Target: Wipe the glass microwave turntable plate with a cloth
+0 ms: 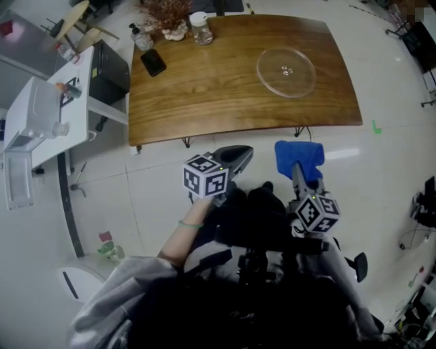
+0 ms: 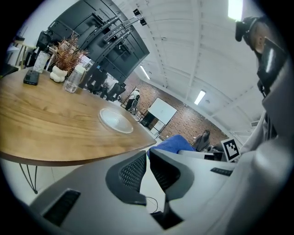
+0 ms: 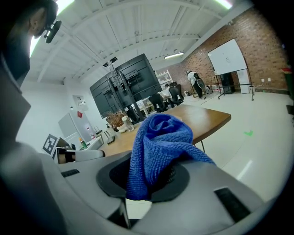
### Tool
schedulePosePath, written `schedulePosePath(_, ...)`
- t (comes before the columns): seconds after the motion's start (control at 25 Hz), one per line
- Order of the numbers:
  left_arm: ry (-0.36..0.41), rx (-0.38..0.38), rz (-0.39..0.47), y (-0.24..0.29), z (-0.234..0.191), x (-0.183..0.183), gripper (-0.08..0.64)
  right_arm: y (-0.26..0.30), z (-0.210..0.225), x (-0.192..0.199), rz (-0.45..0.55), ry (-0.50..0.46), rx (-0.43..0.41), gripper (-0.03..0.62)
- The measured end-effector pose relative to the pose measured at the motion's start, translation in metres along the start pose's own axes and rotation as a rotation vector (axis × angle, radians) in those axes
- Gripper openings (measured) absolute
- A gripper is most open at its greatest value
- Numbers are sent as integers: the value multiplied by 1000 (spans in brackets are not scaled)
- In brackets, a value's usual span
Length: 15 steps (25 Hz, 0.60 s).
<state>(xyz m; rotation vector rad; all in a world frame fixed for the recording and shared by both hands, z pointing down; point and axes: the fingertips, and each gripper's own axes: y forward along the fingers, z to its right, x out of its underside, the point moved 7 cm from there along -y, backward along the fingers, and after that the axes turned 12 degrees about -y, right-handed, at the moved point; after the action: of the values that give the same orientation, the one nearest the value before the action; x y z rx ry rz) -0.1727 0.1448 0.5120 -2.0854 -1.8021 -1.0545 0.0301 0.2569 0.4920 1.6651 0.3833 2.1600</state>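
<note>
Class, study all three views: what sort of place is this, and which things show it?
Probably an open-plan office or lab, not a kitchen: a whiteboard by a brick wall, a tall black display wall, and office chairs beyond the wooden table.

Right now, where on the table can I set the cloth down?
The brown wooden table is bare across its middle and near edge, between the black phone and the round clear glass turntable plate. The far left corner is crowded: pump bottle, dried-flower vase, glass jar.

Bright ceiling strip lights, sharp focus, heavy fisheye bending, dark corners.
</note>
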Motion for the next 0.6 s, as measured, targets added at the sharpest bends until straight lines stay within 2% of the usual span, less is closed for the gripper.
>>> schedulePosePath(0.28,12,-15,25,-2,22,8,17,-16,9,0,-7,-25,-28,81)
schedulePosePath(0.48,-20,-14,68,7,42,19,17,-37,15,0,10,-38,-64,81)
schedulePosePath(0.6,-17,-7,27,18,58,38,17,-49,21,9,3,-37,-81,81)
